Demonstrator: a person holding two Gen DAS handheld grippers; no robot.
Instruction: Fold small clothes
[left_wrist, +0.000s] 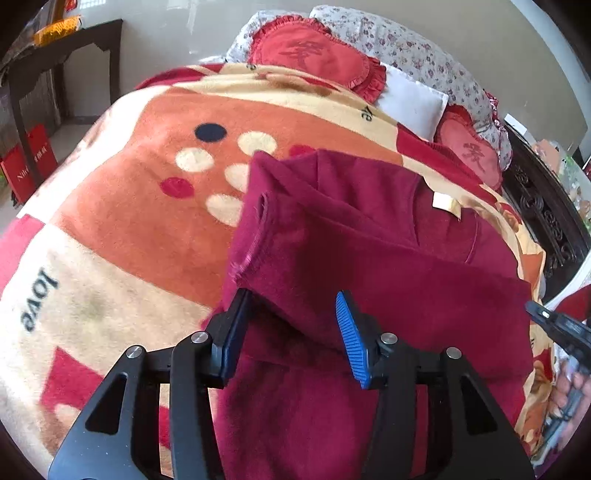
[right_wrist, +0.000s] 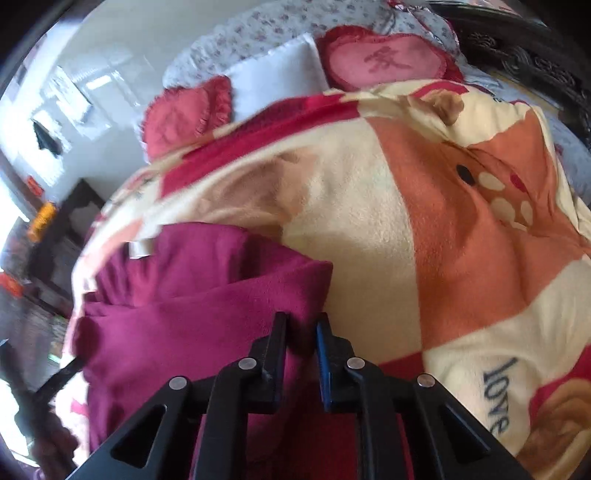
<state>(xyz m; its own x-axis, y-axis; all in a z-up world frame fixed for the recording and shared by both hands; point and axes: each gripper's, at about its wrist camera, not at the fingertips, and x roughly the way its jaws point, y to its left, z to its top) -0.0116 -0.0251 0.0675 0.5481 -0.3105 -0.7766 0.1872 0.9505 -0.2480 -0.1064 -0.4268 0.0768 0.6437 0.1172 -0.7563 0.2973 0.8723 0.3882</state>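
A dark red fleece garment (left_wrist: 369, 258) lies on the patterned blanket (left_wrist: 129, 229), partly folded, with a cream label (left_wrist: 445, 202) near its collar. My left gripper (left_wrist: 293, 314) is open with its jaws wide apart; a folded edge of the garment lies between them, touching the left finger. In the right wrist view my right gripper (right_wrist: 301, 325) is shut on a corner of the garment (right_wrist: 207, 317) and holds that fold lifted over the rest of the cloth. The right gripper also shows at the right edge of the left wrist view (left_wrist: 557, 325).
The blanket (right_wrist: 443, 240) covers a bed. Red heart cushions (left_wrist: 317, 55) and a white pillow (left_wrist: 413, 98) lie at the head. A dark carved bed frame (left_wrist: 546, 221) runs along the right. A dark table (left_wrist: 55, 55) and red bags (left_wrist: 26, 166) stand at the left.
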